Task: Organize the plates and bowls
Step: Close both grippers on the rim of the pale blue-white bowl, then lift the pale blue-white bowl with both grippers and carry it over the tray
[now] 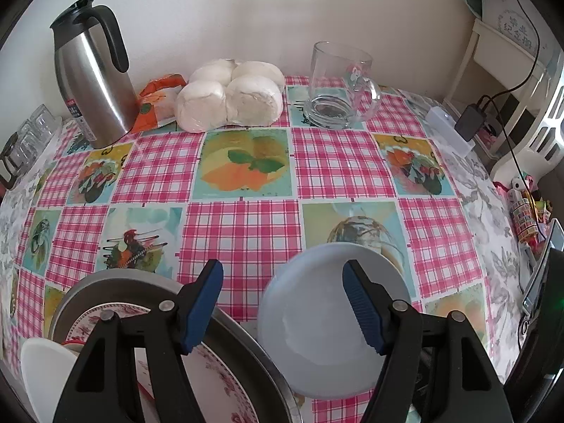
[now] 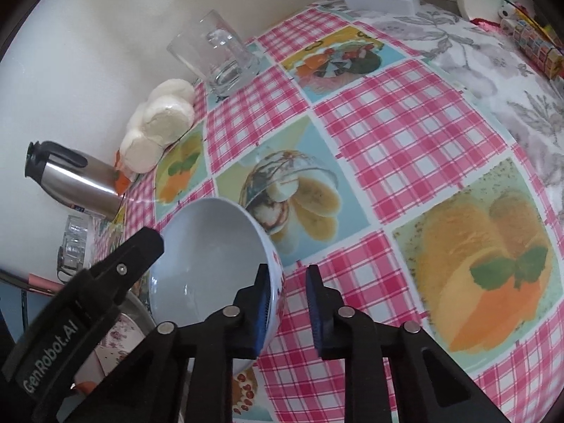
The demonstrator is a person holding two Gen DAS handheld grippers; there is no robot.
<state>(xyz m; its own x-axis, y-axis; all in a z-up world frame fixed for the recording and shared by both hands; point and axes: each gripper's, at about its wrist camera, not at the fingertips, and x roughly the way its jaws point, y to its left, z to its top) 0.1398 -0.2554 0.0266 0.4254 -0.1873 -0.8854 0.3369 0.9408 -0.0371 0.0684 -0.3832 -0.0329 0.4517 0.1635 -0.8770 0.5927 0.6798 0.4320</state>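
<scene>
Bowl-gathering looks to be the step in hand: the right gripper (image 2: 285,303) has its fingers (image 2: 262,312) drawn close with the near wall of a pale blue-grey bowl (image 2: 208,264) between them, one pad inside the rim and the other outside. The inner pad lies against the wall, but a strip of tablecloth shows between the wall and the outer pad, so whether the grip has fully bitten I cannot tell; the bowl is tipped up on its far edge, which suggests it is at least being levered. In the left wrist view the left gripper (image 1: 282,306) hangs with fingers spread and nothing between the pads; the same bowl (image 1: 317,335) lies under and behind its right finger, and a round metal tray (image 1: 246,345) holding a floral plate (image 1: 218,380) and a white dish (image 1: 42,370) lies under its left finger. The next move, as I judge it, calls for a firm pinch on the rim, a lift clear of the table (image 2: 405,134), and a carry toward the tray beside the left fingers, keeping the bowl from slipping on its glazed wall.
</scene>
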